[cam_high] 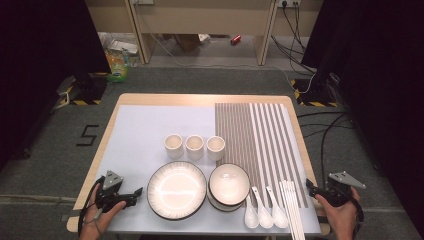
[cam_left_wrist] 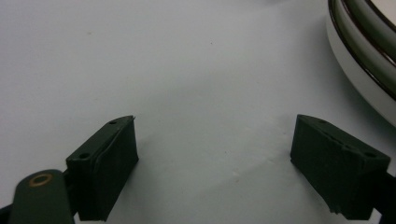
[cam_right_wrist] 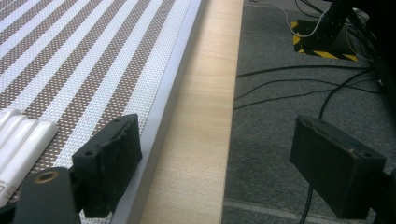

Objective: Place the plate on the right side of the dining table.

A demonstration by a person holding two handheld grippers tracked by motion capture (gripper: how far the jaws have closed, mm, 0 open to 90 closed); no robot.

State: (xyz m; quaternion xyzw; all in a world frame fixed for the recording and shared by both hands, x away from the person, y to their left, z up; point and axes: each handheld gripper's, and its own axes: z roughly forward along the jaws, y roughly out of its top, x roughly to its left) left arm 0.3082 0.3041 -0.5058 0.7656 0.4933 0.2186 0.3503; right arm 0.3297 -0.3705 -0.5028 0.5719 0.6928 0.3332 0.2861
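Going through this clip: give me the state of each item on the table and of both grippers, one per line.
Left gripper: open, nothing held, beside the plates.
Right gripper: open, nothing held, at the table's right edge.
Cups: three, upright, in a row.
Plates: stacked, nothing on them.
Bowls: stacked, upright.
Spoons: three, lying side by side.
Chopsticks: lying together beside the spoons.
Striped mat: flat.
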